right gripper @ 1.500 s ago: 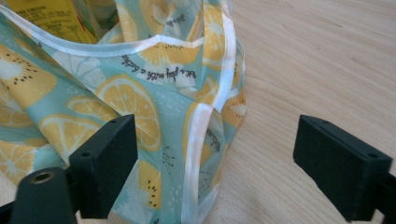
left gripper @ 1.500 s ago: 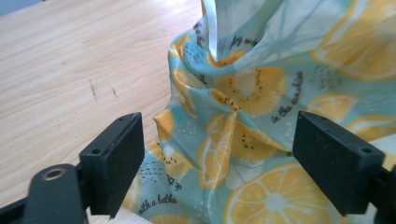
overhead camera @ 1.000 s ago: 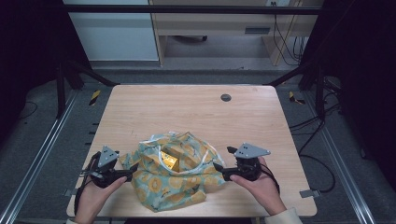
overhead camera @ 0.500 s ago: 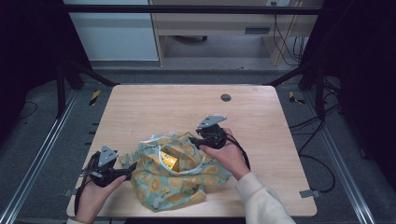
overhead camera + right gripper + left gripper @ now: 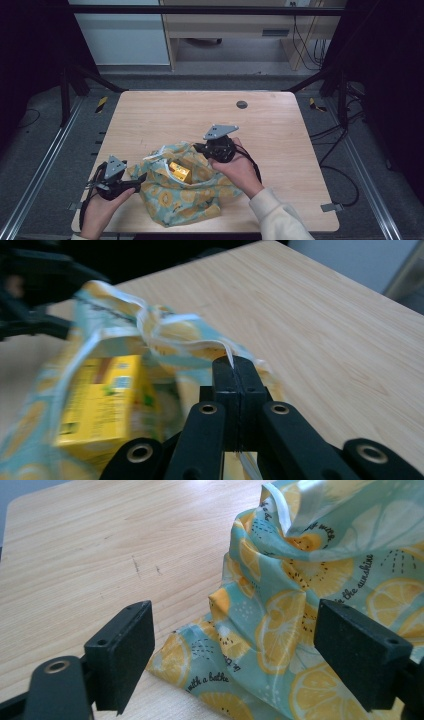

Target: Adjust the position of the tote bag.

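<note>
Resting position, left tongs (image 5: 141,179): near edge of the surface (image 5: 280,120), jaws spread wide, tips just beside the bag's left side, nothing clamped.
Bag (image 5: 200,200): teal fabric with lemon print, slumped on the near half of the surface, mouth facing up.
Box (image 5: 180,171): yellow carton, inside the bag's mouth.
Right tongs (image 5: 234,366): jaws clenched on the bag's white-edged rim, holding it raised.
Grommet (image 5: 242,104): dark disc, far part of the surface, well apart from the bag.

- A teal bag (image 5: 185,192) printed with lemon slices lay crumpled and open near the table's front edge.
- A yellow box (image 5: 180,171) sat inside it.
</note>
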Demonstrator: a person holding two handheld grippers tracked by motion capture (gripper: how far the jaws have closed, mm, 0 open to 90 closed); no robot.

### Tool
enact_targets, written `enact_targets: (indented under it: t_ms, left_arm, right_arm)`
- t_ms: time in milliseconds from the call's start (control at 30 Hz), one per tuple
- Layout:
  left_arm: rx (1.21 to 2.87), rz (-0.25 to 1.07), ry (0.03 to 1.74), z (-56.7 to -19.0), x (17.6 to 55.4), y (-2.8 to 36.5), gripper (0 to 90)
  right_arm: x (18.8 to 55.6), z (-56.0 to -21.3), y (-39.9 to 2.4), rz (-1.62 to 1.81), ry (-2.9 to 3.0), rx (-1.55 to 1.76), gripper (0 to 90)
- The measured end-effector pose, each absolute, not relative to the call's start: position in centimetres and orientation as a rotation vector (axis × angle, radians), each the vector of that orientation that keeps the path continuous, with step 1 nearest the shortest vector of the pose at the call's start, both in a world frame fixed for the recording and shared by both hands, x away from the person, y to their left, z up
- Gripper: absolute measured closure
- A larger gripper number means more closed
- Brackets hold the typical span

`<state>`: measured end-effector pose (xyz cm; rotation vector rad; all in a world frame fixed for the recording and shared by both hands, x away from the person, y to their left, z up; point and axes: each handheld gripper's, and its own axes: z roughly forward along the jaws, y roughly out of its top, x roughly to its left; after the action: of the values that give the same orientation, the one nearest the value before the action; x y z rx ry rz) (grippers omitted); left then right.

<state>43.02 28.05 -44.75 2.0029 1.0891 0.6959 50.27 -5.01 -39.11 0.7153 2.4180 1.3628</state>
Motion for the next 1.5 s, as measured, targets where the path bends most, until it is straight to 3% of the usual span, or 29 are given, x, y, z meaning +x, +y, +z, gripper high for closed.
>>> enact_targets:
  t_ms: [233,400,733,933,1300,1433,1500]
  left_arm:
    - [1.975,0.724,1.125,-44.3,43.0,29.1,22.9]
    - [1.87,0.715,1.054,-42.2,42.1,28.9,29.3]
    - [1.858,0.627,0.993,-39.0,43.2,26.1,26.2]
    - [1.9,0.582,0.994,-39.6,43.9,24.4,23.1]
    - [2.041,0.468,0.981,-42.3,41.5,24.7,16.5]
    - [2.091,0.449,0.999,-43.5,41.3,24.8,18.4]
    - [2.103,0.448,0.999,-43.8,41.2,25.0,26.0]
  right_arm:
    - [46.7,-38.7,-4.6,1.453,2.451,0.603,90.0]
    - [45.5,-39.3,-4.5,1.464,2.472,0.581,90.0]
    - [43.4,-41.2,-3.5,1.457,2.54,0.537,90.0]
    - [42.1,-42.2,-2.9,1.421,2.572,0.483,89.3]
    - [40.5,-44.0,-2.2,1.399,2.612,0.436,87.6]
    - [40.4,-44.5,-2.0,1.382,2.619,0.43,86.0]
    - [40.4,-44.6,-2.0,1.378,2.62,0.429,84.6]
